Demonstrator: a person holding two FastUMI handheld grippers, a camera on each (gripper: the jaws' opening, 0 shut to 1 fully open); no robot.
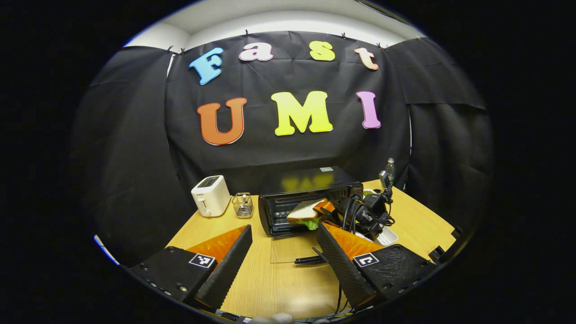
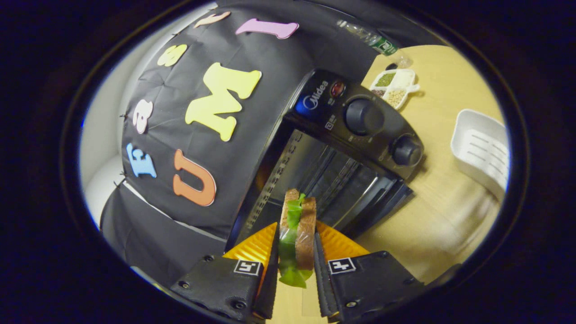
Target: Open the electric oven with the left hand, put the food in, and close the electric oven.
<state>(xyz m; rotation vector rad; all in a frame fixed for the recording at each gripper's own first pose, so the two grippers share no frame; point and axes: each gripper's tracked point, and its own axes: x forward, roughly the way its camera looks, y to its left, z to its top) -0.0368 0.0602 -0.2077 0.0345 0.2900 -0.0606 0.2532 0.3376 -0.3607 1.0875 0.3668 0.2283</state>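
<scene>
Two grippers, one sandwich at the mouth of the open oven.

Clamped on the sandwich, the right gripper holds it edge-up, its long axis pointing straight ahead into the electric oven cavity just beyond. Left gripper hangs back over the table, fingers spread wide and empty, farther from the oven; from there the dropped glass door is faint and the oven's interior and rack are hard to make out.
</scene>
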